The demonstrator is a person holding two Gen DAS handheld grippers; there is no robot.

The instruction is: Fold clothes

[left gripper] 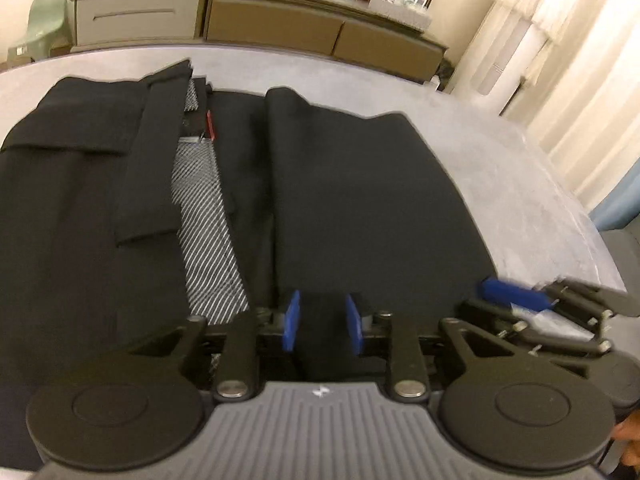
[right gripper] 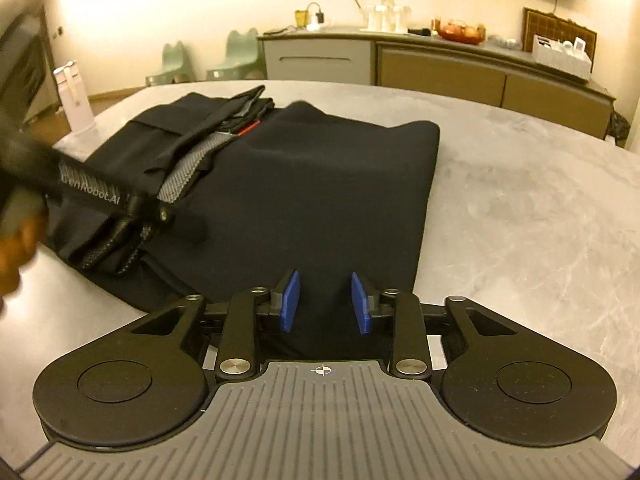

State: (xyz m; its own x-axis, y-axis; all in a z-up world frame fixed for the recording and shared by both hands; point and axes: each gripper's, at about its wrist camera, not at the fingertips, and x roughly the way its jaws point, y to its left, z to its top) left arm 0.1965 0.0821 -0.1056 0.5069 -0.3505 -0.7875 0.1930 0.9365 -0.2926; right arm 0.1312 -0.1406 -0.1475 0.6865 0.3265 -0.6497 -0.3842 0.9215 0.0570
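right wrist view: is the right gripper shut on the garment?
No, the right gripper is open, with a plain gap between its blue pads over the near edge of the black garment.

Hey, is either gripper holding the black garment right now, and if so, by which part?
Neither. The left gripper and right gripper are both open at the near edge of the garment, blue pads apart with fabric between them.

A: What can't we see well?

B: The black garment (left gripper: 360,200) runs off the left edge of the left wrist view, and its near edge hides under the left gripper (left gripper: 323,322).

A: And beside the garment?

B: The right gripper (left gripper: 516,294) is blurry there. A hand (right gripper: 12,256) is cut off too.
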